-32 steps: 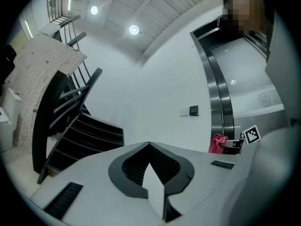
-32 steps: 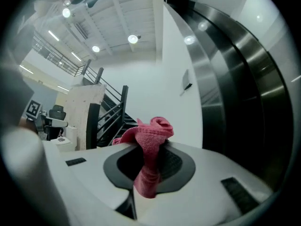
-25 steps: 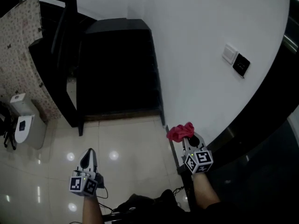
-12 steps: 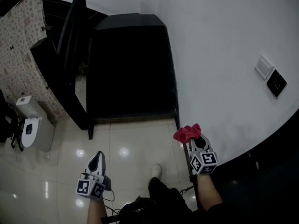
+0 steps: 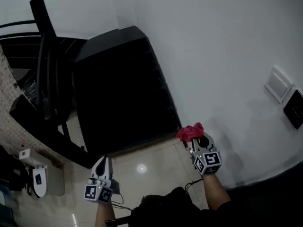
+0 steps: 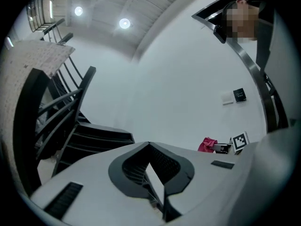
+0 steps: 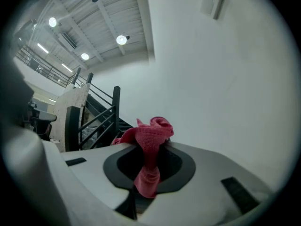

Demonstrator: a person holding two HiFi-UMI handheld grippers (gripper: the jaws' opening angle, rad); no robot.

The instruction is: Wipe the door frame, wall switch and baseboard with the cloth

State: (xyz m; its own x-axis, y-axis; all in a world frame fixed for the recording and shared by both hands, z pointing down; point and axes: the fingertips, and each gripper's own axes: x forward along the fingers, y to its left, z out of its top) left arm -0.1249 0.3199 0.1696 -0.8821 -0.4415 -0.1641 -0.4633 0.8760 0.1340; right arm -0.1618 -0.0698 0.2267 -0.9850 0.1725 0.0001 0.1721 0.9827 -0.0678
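Crumpled red cloth [image 5: 190, 132] clamped in my right gripper [image 5: 195, 140].
Its knit-textured bunch sits near the smooth white wall [image 5: 227, 56]; my left gripper [image 5: 103, 162] hangs with jaws together, empty, over glossy floor tiles [image 5: 156, 159].

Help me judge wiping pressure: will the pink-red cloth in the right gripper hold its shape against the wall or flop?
Probably floppy: the cloth bunches and folds above the shut jaws of the right gripper. It looks light, its crumpled tuft standing up unsupported. The knit-like texture likely grips the white wall rather than sliding.
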